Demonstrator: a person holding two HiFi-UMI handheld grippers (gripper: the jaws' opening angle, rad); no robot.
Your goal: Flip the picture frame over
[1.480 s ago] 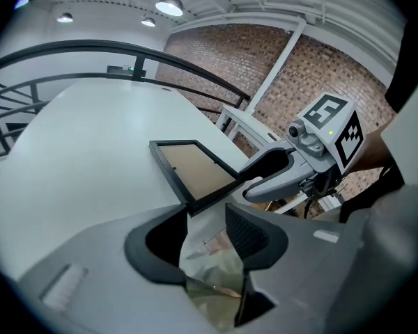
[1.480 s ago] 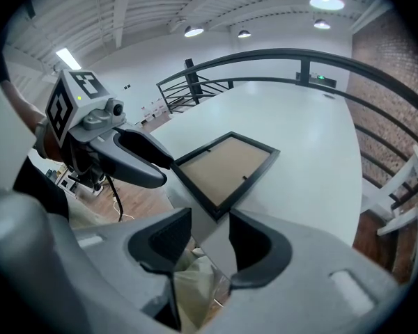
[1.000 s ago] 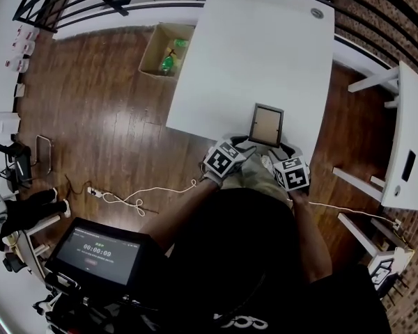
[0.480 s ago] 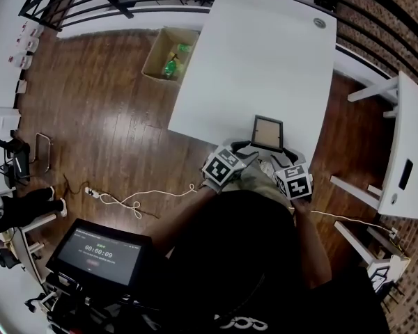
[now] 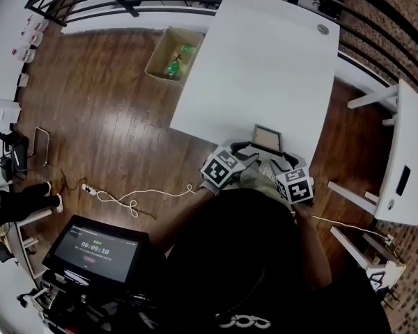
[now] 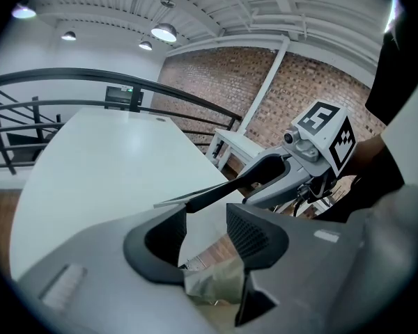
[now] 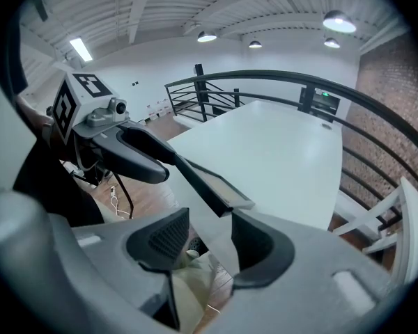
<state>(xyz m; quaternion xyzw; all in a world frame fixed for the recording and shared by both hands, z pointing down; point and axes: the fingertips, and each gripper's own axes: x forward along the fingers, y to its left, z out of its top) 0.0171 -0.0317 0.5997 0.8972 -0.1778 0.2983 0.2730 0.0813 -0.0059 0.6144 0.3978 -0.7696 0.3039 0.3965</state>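
Holding a gripper in each hand, we are standing at the near edge of the white table [image 5: 265,61], low in the middle of the head view, with a dark screen [image 5: 97,249] glowing at the lower left. Our left gripper [image 6: 207,219] is standing released. Its jaws are gaping apart, and only table top and a strip of floor are showing through the gap. Our right gripper [image 7: 210,223] is released as well. Its jaws have just been spreading wider, and nothing is sitting between the pads.

The two grippers are flanking the picture frame [image 5: 267,138], which is sitting just beyond both sets of tips at the table's near edge. It is tilting up off the table top rather than lying flat, and its pale panel is facing the head view. In the right gripper view one dark corner is hanging right above that gripper's gap, while the other end is meeting a finger of the left gripper. We cannot tell how firmly the tips are pressing on it.

Farther off, at the upper left of the head view, an open cardboard box [image 5: 164,46] is standing on the wooden floor [image 5: 104,117] beside the table. A dark railing [image 7: 279,74] is curving round behind the table's far end.
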